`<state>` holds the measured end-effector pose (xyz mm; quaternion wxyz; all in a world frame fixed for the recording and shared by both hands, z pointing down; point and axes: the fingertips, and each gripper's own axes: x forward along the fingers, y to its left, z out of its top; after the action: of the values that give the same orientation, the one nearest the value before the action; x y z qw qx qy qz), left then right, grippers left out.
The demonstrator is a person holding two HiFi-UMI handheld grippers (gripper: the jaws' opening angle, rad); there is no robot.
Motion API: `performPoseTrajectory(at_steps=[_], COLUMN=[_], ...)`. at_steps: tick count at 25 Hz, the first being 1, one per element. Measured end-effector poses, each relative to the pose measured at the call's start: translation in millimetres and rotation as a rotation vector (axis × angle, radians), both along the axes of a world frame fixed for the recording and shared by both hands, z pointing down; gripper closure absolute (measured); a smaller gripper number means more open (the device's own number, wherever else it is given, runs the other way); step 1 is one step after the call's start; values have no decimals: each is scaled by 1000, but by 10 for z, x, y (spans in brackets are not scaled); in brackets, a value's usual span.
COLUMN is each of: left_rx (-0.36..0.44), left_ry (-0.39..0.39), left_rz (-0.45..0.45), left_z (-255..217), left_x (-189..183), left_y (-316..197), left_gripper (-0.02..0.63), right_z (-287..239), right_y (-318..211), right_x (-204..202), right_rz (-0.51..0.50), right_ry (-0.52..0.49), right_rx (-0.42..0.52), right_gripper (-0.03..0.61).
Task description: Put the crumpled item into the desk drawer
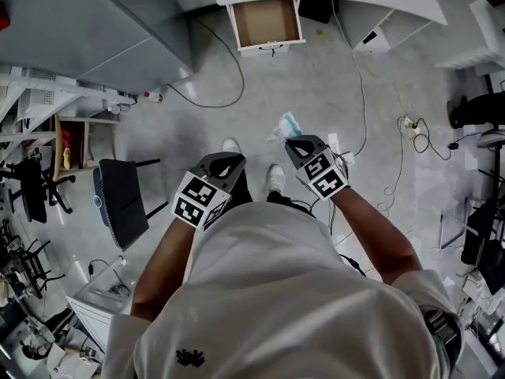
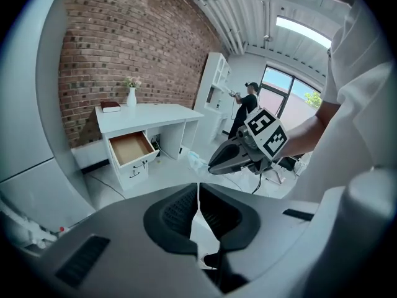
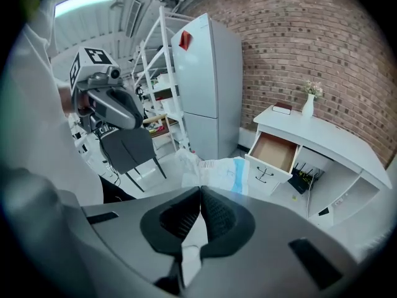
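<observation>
Both forearms [image 1: 162, 267] reach forward and down (side by side); the left gripper [image 1: 227, 164] has its jaws closed together, empty. The right gripper [image 1: 300, 145] pinches a crumpled wrapper [image 3: 217, 169].

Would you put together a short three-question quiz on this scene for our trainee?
1. True or false: the drawer is open.
2. Which holds the wrapper? A) left gripper B) right gripper C) neither
3. Fill in: on the desk, beside the book, stands a ____.

Key: 1 true; 2 B; 3 vase.
</observation>
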<state>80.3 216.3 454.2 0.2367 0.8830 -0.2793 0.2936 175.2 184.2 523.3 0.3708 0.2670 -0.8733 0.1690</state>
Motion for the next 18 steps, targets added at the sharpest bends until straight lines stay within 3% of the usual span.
performPoseTrajectory(at_steps=[11,18], left_rx=[35,28], left_ry=[31,22], left_rz=[83,151], left_z=[-20,106], left_x=[-926,-1400], left_y=[-1588,-2213], left_gripper=[584,584], right_z=[102,347], right_y=[-1491,-2308], right_x=[-608,-807], right_rz=[176,274], right_ry=[54,105], right_rx=[-42,-63], right_gripper=[549,549])
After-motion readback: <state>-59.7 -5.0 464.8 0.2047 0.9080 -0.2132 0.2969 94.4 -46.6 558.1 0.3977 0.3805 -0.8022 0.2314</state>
